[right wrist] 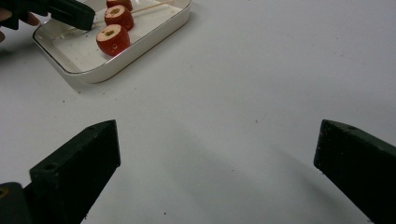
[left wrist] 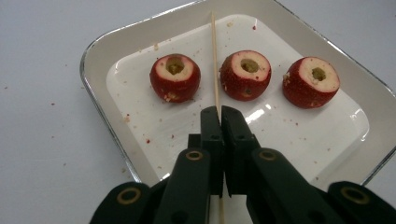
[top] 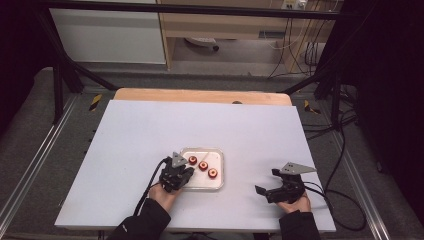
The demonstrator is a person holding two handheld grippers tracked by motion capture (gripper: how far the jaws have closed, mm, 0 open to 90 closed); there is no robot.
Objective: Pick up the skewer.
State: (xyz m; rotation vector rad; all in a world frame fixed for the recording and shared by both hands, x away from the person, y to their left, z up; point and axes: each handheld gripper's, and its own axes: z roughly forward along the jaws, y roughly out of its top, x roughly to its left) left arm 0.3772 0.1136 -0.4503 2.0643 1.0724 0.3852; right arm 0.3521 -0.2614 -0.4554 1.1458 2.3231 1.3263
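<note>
A white tray holds three small red fruits with cored, cut tops, lying in a row: one to the left, one in the middle, one to the right. A thin wooden skewer runs between the left and middle fruits toward the tray's far rim. My left gripper is shut on the skewer's near part, its jaws pressed together around it. In the high view it sits at the left edge of the tray. My right gripper rests on the table to the tray's right, open with nothing between its jaws.
The tray lies up and to the left in the right gripper view, with bare white tabletop between it and those jaws. Small crumbs dot the tray floor. The table's front edge runs just behind both hands.
</note>
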